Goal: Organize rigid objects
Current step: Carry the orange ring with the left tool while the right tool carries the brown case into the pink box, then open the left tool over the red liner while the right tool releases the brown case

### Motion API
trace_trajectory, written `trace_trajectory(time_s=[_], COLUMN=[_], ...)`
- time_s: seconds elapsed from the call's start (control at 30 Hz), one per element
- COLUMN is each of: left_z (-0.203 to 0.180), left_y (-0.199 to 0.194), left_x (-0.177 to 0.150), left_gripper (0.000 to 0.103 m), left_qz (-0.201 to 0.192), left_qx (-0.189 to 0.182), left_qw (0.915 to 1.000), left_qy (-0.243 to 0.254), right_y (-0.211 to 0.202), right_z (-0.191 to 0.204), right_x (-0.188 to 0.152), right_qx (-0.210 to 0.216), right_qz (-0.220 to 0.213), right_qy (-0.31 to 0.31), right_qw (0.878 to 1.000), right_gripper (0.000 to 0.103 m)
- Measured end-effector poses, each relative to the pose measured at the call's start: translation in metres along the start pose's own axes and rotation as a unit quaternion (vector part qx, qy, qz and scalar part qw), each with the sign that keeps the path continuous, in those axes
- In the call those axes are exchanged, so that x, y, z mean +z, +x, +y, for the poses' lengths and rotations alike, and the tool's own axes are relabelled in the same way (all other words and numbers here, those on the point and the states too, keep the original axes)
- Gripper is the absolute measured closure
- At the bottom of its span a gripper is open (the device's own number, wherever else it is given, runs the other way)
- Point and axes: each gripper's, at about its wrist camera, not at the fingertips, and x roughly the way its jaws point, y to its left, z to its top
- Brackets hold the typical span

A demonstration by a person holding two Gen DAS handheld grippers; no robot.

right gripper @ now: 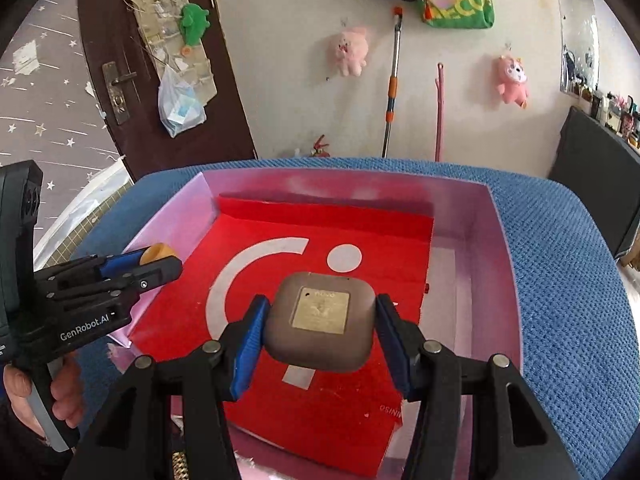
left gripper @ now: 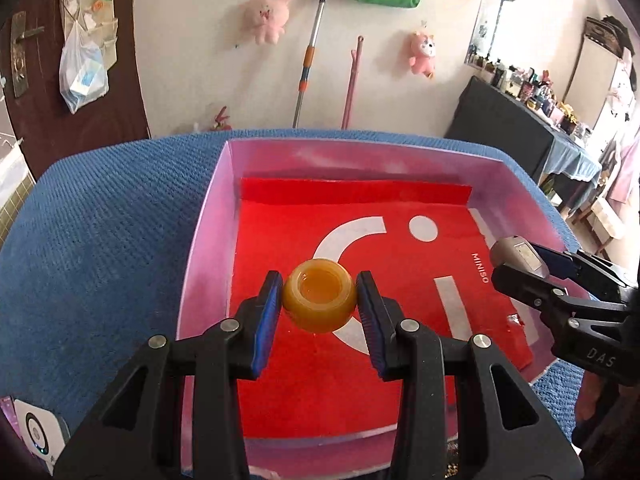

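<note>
Two hand-held tongs hang over a shallow pink box (left gripper: 208,216) set on a blue-covered tabletop (left gripper: 104,216), each with a load. The left tongs (left gripper: 320,300) pinch a squat amber ring (left gripper: 320,300) between blue pads (left gripper: 269,312), its hollow facing up, above the left half of the red liner (left gripper: 304,392) that covers the box floor, over the curved white stroke of the liner's logo. The right tongs (right gripper: 318,328) grip a rounded grey-brown case (right gripper: 320,320) by its two sides, a pale square label showing on its upper face; it hangs above the middle of the box, just below the logo's white dot (right gripper: 344,258). From the right wrist camera the left tongs (right gripper: 160,266) appear at the box's left wall, the ring's (right gripper: 158,252) edge peeking out between the jaws, with a hand (right gripper: 60,392) on the grip below. From the left camera the right tongs (left gripper: 520,264) sit by the box's right wall. Whether either object touches the liner cannot be told. Behind the box, two pink plush toys (left gripper: 268,18) hang on a white wall.
</note>
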Motion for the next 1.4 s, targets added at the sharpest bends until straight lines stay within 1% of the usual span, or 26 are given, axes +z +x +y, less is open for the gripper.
trace_trajectory(time_s=[0.2, 0.43, 0.67, 0.77, 1.07, 1.4], left_z=[0.000, -0.003, -0.005, -0.005, -0.007, -0.007], left_y=[0.012, 0.026, 0.042, 0.049, 0.047, 0.047], left_x=[0.001, 0.001, -0.005, -0.008, -0.009, -0.009], left_gripper=[0.067, 0.067, 0.067, 0.067, 0.067, 0.067], left_qz=[0.015, 0.032, 0.060, 0.077, 0.075, 0.075], left_qx=[-0.001, -0.007, -0.004, -0.007, -0.002, -0.001], left_qw=[0.9999, 0.9994, 0.9981, 0.9970, 0.9971, 0.9971], left_qy=[0.001, 0.005, 0.011, 0.009, 0.015, 0.015], right_y=[0.018, 0.030, 0.037, 0.040, 0.048, 0.049], right_z=[-0.006, -0.013, -0.018, -0.015, -0.017, -0.016], right_x=[-0.002, -0.004, -0.005, -0.005, -0.007, -0.008], right_qx=[-0.007, -0.018, -0.027, -0.038, -0.044, -0.047], right_qz=[0.021, 0.039, 0.052, 0.056, 0.085, 0.092], right_qy=[0.004, 0.006, 0.010, 0.002, 0.006, 0.005], right_qw=[1.000, 0.999, 0.998, 0.998, 0.995, 0.995], right_gripper=[0.047, 0.047, 0.047, 0.047, 0.046, 0.046])
